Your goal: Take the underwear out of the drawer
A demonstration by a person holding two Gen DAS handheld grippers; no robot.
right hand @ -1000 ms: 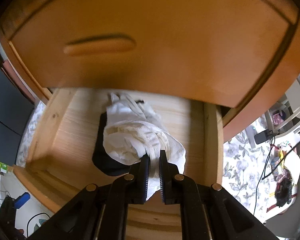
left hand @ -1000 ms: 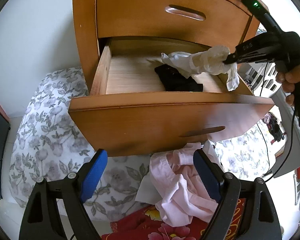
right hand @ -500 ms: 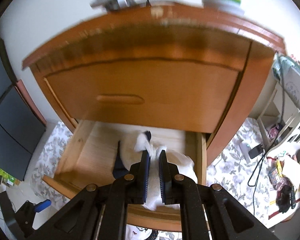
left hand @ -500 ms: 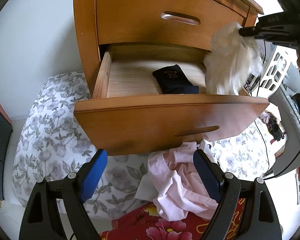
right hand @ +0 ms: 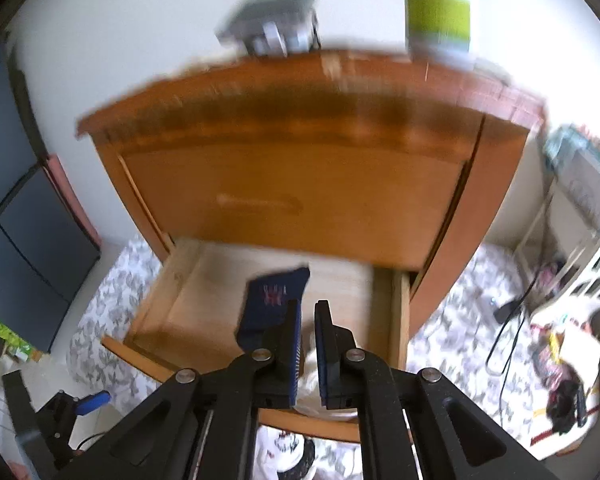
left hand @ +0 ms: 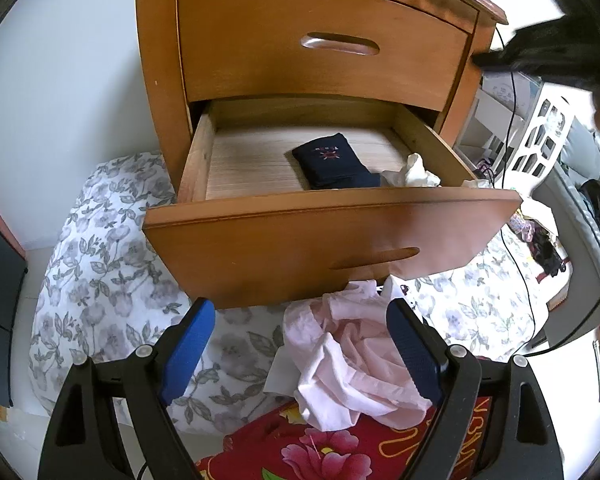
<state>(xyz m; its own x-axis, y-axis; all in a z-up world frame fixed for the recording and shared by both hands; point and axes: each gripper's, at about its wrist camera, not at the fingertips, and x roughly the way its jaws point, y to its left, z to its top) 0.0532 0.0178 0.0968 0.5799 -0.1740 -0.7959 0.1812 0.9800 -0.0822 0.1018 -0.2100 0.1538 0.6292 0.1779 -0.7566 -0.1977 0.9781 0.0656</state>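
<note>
R claw [right hand: 308, 312] shut, white underwear [left hand: 414, 168] in open drawer [left hand: 332, 240] corner.

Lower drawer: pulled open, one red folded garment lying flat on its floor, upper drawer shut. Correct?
Not quite. The folded garment on the floor of the lower drawer is dark navy, not red, as the left wrist view shows. The rest holds: that drawer is pulled open and the upper drawer is shut.

A folded sock [left hand: 332, 161] lay near the middle of the open lower drawer [left hand: 332, 240], with crumpled underwear [left hand: 414, 170] just to its right against the drawer's front corner. Below the drawer front, a heap of clothing [left hand: 352, 364] sat on the bedspread [left hand: 100, 280].
</note>
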